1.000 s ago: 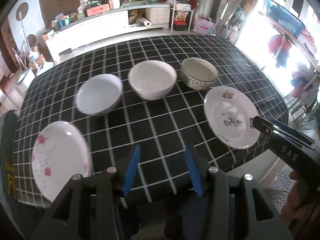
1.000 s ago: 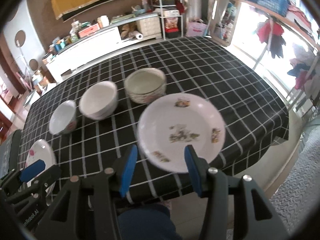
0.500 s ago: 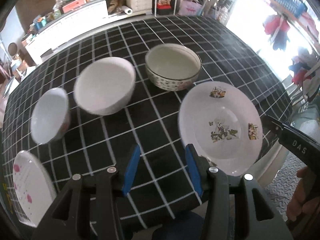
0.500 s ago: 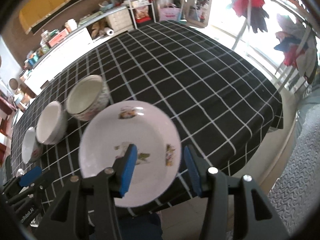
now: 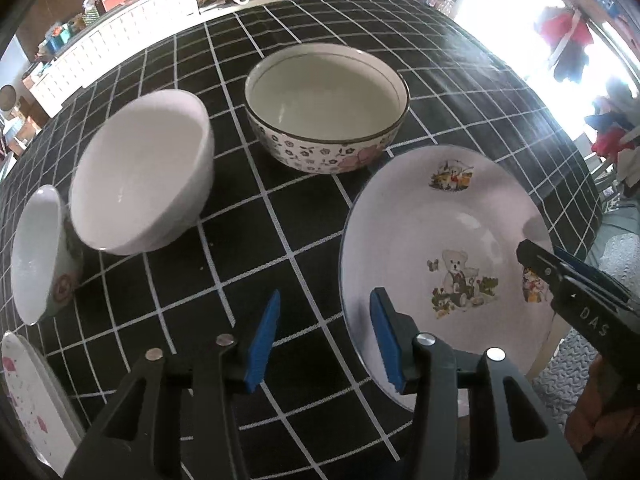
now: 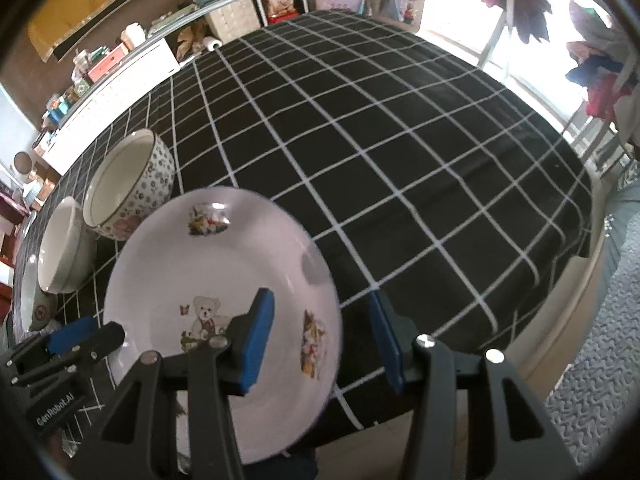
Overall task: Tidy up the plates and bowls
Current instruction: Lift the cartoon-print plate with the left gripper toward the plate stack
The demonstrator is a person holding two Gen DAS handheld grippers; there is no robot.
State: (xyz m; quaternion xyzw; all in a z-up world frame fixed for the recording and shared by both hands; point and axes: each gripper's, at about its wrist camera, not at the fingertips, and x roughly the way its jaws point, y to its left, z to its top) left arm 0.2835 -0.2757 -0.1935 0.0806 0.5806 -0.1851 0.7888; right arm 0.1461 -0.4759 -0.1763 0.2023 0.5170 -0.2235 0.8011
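- The right gripper (image 6: pixel 322 340) has its jaws wide, straddling the right rim of the bear plate (image 6: pixel 224 280) without pinching it. If it shuts too shallow on that rim, I'd expect the glazed plate to slip or tip as it comes up.
- The plate overhangs the near edge of the table (image 6: pixel 400 140); a nudge rather than a grip could push it off onto the floor.
- The left gripper (image 5: pixel 324 336) also stands wide and holds nothing, its right finger just at the plate's left rim (image 5: pixel 440 240). The two grippers are near each other and could knock together.
- The floral bowl (image 5: pixel 326 108) sits just behind the plate; a careless lift might clip it.
- The plate is white and shallow, printed with a teddy bear in the middle and small pictures around the rim. It looks clean.
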